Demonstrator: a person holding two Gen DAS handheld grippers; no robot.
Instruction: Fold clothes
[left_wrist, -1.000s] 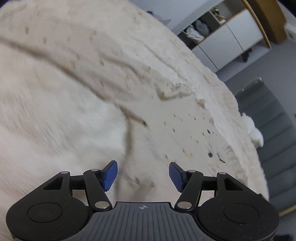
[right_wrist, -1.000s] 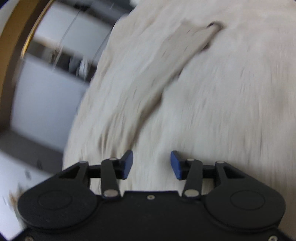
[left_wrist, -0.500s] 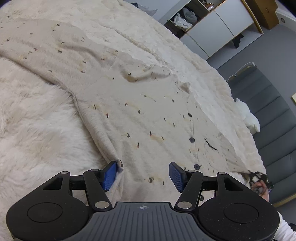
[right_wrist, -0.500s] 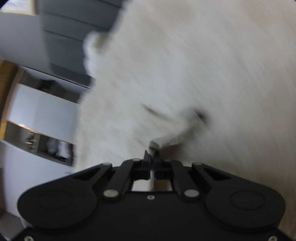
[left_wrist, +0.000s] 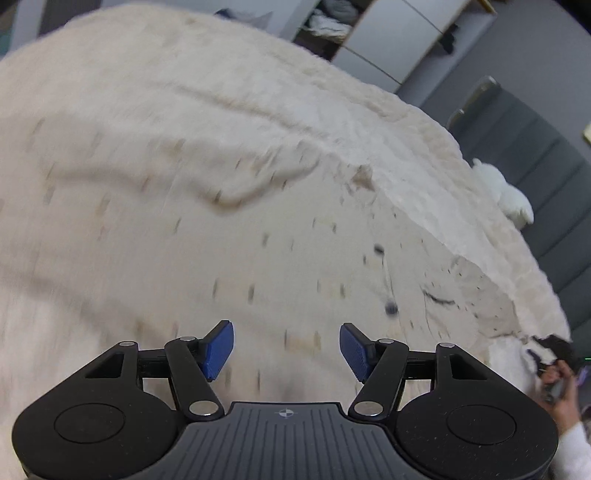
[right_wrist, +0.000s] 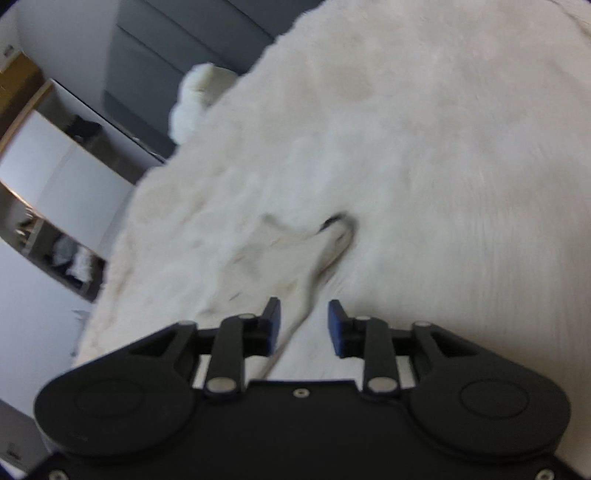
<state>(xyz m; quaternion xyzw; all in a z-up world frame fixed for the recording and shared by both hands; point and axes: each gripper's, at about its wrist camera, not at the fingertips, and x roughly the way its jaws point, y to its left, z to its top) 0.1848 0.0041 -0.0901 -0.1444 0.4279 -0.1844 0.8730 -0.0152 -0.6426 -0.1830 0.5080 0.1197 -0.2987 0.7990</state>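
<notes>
Speckled beige shirt (left_wrist: 229, 236) lies spread on the fluffy white blanket (left_wrist: 207, 74), buttons toward the grey headboard (left_wrist: 535, 155). Left gripper (left_wrist: 286, 347): jaws wide apart, nothing between them, hovering over the shirt's middle. Right gripper (right_wrist: 303, 323): jaws parted, a narrow strip of the shirt (right_wrist: 325, 254) running between them but not pinched. Both views blurred. Risks: closing over the deep pile could catch blanket with the cloth; a bite on the strip's thin edge may slip; the ridge near the blanket's far side could get folded in.

A cream fluffy blanket (left_wrist: 258, 92) covers the bed, with white cabinets (left_wrist: 391, 40) and a grey padded headboard (left_wrist: 546, 155) beyond
</notes>
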